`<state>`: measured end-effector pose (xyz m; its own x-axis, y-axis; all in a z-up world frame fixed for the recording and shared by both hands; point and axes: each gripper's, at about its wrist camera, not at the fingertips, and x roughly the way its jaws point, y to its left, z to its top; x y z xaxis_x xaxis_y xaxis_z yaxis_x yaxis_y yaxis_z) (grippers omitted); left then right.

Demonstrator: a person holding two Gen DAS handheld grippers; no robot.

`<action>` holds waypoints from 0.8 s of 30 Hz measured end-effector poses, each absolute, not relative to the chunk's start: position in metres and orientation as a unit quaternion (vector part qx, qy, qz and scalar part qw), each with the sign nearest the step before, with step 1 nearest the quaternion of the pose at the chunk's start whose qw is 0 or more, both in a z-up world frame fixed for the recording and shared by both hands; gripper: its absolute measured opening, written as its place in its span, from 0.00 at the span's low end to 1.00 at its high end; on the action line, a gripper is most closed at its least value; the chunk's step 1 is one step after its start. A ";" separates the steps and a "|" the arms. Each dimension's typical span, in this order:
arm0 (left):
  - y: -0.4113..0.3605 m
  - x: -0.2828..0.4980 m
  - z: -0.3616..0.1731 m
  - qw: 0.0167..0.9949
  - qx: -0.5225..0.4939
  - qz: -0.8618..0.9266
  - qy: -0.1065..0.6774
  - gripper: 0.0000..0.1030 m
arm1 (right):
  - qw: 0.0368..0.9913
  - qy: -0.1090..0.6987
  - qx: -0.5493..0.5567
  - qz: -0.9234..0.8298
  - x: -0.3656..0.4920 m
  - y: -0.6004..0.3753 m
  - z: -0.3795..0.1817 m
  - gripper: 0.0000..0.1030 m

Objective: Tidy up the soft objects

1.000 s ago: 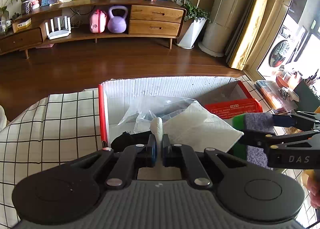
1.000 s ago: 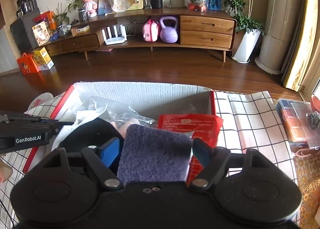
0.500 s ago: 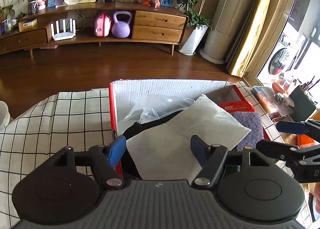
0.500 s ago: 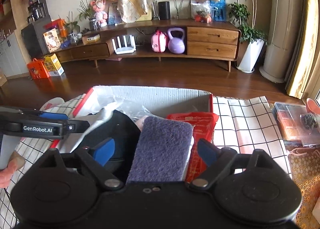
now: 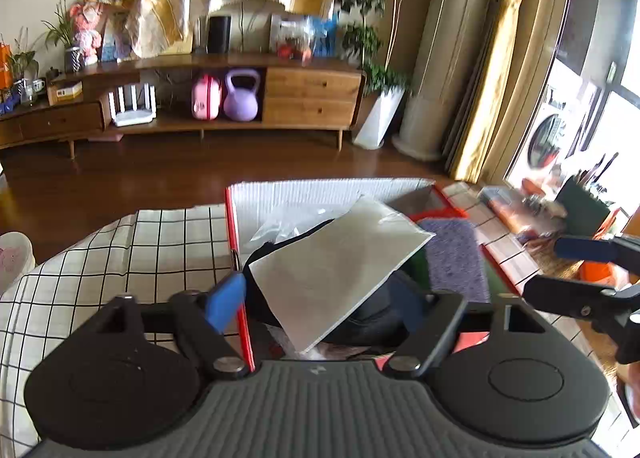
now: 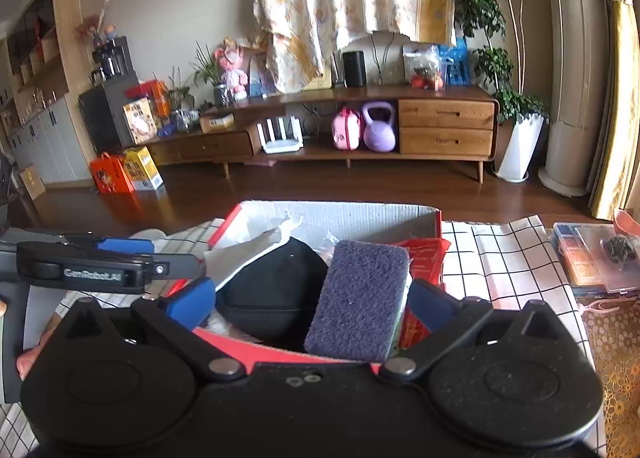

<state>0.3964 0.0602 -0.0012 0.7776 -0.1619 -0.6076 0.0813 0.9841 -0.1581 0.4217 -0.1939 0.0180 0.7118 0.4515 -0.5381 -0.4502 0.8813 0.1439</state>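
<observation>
Both claws had let go and drawn back. The left claw (image 5: 316, 304) stood spread above the white cloth (image 5: 336, 270), which lay loose over the black cap (image 6: 276, 290). The right claw (image 6: 312, 304) gaped around the freed sponge (image 6: 356, 298). All sat in the box (image 6: 340, 216); packing looked nearly done.

Much of the box's load lies covered

The white sheet (image 5: 336, 270) hides most of the black pouch (image 6: 276, 294); the purple sponge (image 6: 356, 294) covers part of the red packet (image 6: 426, 258). The right gripper (image 5: 576, 270) is cut off by the frame edge.
</observation>
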 end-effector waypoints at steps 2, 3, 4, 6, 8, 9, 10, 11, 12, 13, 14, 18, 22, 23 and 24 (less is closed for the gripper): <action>0.060 0.385 0.003 0.944 -0.063 -0.060 0.317 0.83 | 0.926 0.286 0.004 0.247 0.413 -0.197 0.019 1.00; 0.059 0.380 0.006 0.946 -0.060 -0.058 0.314 0.83 | 0.926 0.283 0.007 0.248 0.408 -0.200 0.019 1.00; 0.058 0.376 0.007 0.946 -0.057 -0.056 0.313 0.83 | 0.926 0.282 0.012 0.249 0.404 -0.202 0.019 1.00; 0.055 0.366 0.010 0.949 -0.048 -0.052 0.308 0.85 | 0.928 0.280 0.019 0.245 0.396 -0.206 0.019 1.00; 0.052 0.358 0.012 0.950 -0.045 -0.056 0.304 0.92 | 0.931 0.274 0.018 0.240 0.388 -0.208 0.019 1.00; 0.052 0.354 0.012 0.950 -0.048 -0.059 0.302 0.97 | 0.933 0.271 0.014 0.238 0.384 -0.208 0.019 1.00; 0.051 0.349 0.013 0.951 -0.051 -0.061 0.298 0.99 | 0.934 0.268 0.011 0.235 0.380 -0.209 0.019 1.00; 0.050 0.345 0.014 0.952 -0.052 -0.063 0.295 0.99 | 0.935 0.266 0.007 0.233 0.378 -0.210 0.019 1.00; 0.048 0.340 0.014 0.953 -0.054 -0.064 0.292 0.99 | 0.936 0.263 0.002 0.232 0.374 -0.210 0.019 1.00; 0.047 0.336 0.015 0.953 -0.053 -0.065 0.291 0.99 | 0.937 0.263 -0.001 0.231 0.371 -0.211 0.019 1.00; 0.045 0.332 0.015 0.953 -0.050 -0.064 0.291 1.00 | 0.938 0.259 -0.004 0.229 0.368 -0.210 0.019 1.00; 0.035 0.313 0.017 0.958 -0.025 -0.058 0.278 1.00 | 0.942 0.241 -0.021 0.231 0.351 -0.210 0.022 1.00; 0.030 0.296 0.019 0.962 -0.019 -0.050 0.267 1.00 | 0.949 0.208 -0.046 0.233 0.331 -0.206 0.025 1.00; 0.028 0.292 0.020 0.964 -0.016 -0.046 0.262 1.00 | 0.951 0.199 -0.052 0.231 0.325 -0.205 0.026 1.00; 0.027 0.287 0.020 0.965 -0.012 -0.043 0.257 1.00 | 0.952 0.191 -0.057 0.232 0.321 -0.204 0.027 1.00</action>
<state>0.2873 0.0270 0.0204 0.8645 -0.0890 -0.4947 0.0771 0.9960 -0.0446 0.3209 -0.2044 0.0269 0.8192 0.4203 -0.3902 -0.4635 0.8859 -0.0189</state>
